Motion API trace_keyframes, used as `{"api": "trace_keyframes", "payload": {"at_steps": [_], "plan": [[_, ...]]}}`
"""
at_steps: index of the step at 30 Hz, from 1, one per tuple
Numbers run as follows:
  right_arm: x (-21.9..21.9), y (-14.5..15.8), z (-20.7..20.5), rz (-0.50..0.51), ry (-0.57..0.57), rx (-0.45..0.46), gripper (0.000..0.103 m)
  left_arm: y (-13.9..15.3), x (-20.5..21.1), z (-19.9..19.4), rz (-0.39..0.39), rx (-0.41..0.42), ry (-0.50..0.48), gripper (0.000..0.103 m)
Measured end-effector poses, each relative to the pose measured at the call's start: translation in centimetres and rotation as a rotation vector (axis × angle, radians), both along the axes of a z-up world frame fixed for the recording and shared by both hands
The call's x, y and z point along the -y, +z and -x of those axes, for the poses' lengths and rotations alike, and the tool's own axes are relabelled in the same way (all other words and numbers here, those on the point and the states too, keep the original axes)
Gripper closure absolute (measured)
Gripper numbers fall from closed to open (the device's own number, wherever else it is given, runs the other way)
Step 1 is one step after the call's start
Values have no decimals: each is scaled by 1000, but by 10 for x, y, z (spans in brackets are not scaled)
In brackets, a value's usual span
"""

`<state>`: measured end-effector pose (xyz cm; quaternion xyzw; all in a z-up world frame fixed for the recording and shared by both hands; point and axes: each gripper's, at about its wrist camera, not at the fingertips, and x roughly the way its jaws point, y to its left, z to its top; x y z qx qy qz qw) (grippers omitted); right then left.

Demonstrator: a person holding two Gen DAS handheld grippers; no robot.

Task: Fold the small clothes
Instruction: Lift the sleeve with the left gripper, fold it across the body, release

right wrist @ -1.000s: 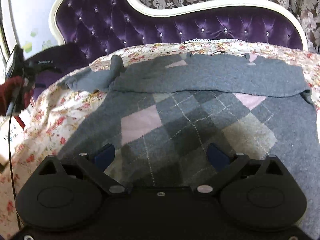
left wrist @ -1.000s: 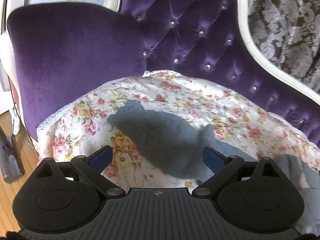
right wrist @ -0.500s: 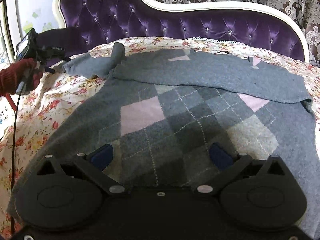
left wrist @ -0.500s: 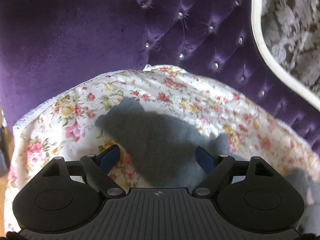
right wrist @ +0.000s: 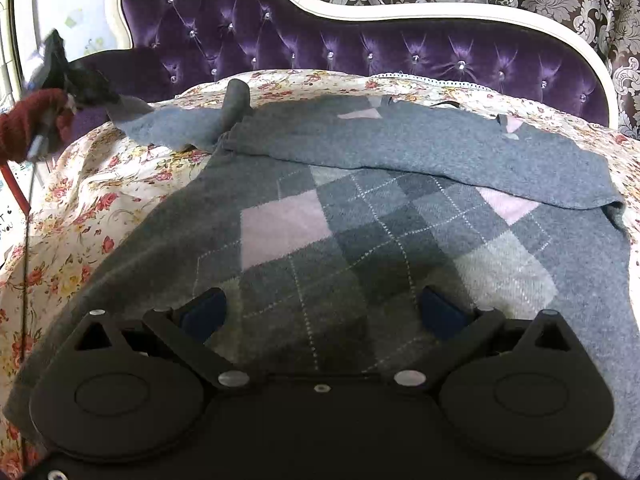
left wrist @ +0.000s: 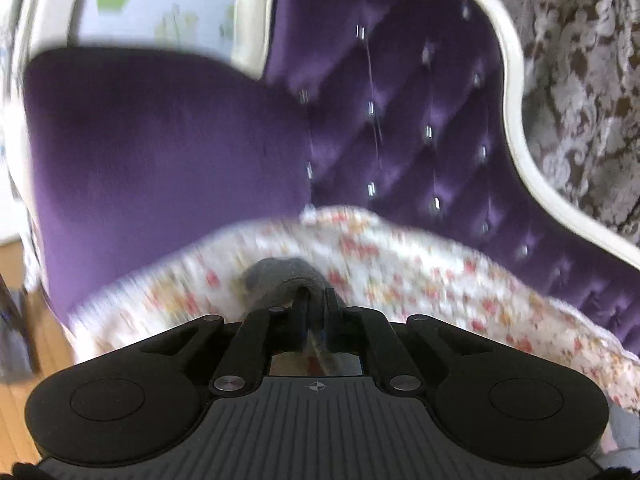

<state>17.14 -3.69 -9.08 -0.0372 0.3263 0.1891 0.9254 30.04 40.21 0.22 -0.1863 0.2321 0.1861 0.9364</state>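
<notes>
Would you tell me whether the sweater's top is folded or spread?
Folded: a plain grey band doubles over the sweater's argyle front.

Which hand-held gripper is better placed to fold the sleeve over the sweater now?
Left. The left hand-held gripper has just closed on the grey sleeve. The right hand-held gripper is open over the sweater body.

I see a purple tufted sofa under a floral sheet; a grey argyle sweater lies centred, sleeve toward ten o'clock.
</notes>
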Motion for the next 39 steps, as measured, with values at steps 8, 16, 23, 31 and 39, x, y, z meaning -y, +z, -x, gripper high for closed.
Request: {"api": "trace_keyframes", "payload": {"at_steps": [8, 16, 23, 31, 39], "plan": [[2, 0, 1, -18, 3, -1, 0, 72, 20, 18, -133, 79, -64, 97], [9, 1, 1, -69, 9, -2, 0, 143, 103, 22, -228, 218, -268, 97], [17, 1, 0, -135, 14, -5, 0, 177, 211, 15, -232, 329, -525, 96], [22, 1, 0, -180, 18, -7, 0, 142, 342, -11, -131, 307, -789, 96], [28, 1, -1, -226, 18, -12, 0, 53, 428, -34, -50, 95, -972, 82]]}}
